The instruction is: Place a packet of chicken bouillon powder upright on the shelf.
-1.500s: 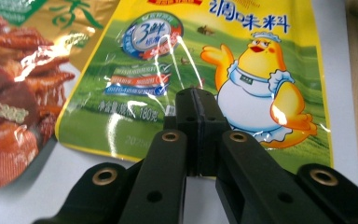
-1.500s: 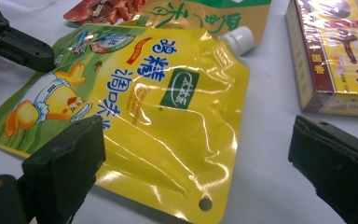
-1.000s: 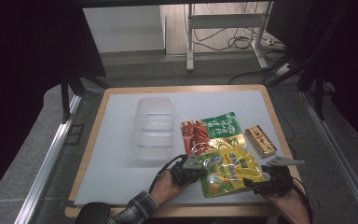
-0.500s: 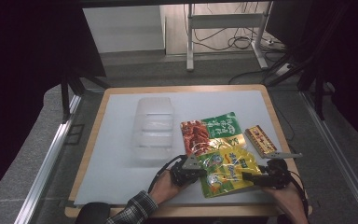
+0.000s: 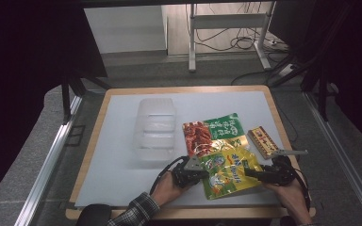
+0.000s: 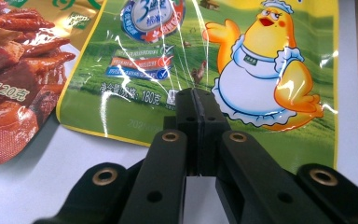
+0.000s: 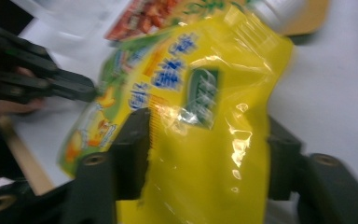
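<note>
A person stands at the white table with a gripper in each hand. The yellow and green bag with the cartoon chick on it lies near the front edge, between the two grippers.

The left gripper has its jaws pressed tight together, with their tips at the bag's left edge. I can't tell if a bit of the bag is pinched in there. The right gripper has the bag's other end between its jaws. Those jaws have just been closing in, and both press on the bag's sides.

Here is what could go wrong. The bag is shiny and slippery, so it could slide out if the right gripper squeezes only the puffy part. If both grippers pull apart hard, the bag could rip or crumple. If it gets lifted by one end only, it may flop down and bump the red and green bag just behind it.

Now I count. There are two grippers. There are two big snack bags, touching each other. There is one small brown packet to the right. There is one clear plastic box to the left, well apart from the grippers.
</note>
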The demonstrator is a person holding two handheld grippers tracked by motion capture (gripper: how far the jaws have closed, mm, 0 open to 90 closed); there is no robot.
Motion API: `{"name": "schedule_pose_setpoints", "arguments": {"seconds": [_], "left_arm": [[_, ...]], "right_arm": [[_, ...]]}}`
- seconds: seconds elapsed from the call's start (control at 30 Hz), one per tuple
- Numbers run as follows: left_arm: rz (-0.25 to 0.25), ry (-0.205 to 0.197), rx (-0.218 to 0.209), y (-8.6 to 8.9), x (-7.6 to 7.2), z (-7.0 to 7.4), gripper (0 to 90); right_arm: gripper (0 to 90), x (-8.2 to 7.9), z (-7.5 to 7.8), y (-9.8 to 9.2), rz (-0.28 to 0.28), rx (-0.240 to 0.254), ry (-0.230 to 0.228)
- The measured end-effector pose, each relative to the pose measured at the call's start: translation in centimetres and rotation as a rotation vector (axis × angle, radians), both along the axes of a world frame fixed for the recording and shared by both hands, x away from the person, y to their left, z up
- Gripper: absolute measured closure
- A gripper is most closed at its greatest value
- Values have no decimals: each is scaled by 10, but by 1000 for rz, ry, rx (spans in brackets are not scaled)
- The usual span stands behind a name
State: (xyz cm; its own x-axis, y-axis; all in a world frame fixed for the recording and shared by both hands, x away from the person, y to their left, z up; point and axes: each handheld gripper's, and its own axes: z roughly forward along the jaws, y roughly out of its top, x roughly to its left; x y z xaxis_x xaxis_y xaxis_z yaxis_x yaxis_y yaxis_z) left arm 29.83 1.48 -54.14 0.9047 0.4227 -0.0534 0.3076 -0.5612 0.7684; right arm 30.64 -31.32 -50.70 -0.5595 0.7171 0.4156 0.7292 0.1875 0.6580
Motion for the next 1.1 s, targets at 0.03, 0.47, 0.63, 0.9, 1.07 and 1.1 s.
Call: {"name": "schedule_pose_setpoints", "arguments": {"seconds": [0.03, 0.47, 0.63, 0.9, 1.07, 1.1], "left_arm": [[0, 0, -1, 0, 0, 0, 900], [-1, -5, -3, 0, 0, 0, 899], [9, -104, 30, 0, -10, 2, 877], [52, -102, -9, 11, -12, 8, 736], [62, -104, -28, 19, -14, 13, 622], [60, -108, -23, 21, -14, 13, 593]], "right_arm": [[476, 0, 0, 2, 3, -14, 0], [824, 0, 6, 4, -26, -119, -17], [847, -4, 12, 6, -24, -116, -56], [852, -7, 26, 8, 1, -68, -122], [852, -5, 35, 11, 25, -45, -132], [853, -4, 37, 11, 31, -41, -136]]}}
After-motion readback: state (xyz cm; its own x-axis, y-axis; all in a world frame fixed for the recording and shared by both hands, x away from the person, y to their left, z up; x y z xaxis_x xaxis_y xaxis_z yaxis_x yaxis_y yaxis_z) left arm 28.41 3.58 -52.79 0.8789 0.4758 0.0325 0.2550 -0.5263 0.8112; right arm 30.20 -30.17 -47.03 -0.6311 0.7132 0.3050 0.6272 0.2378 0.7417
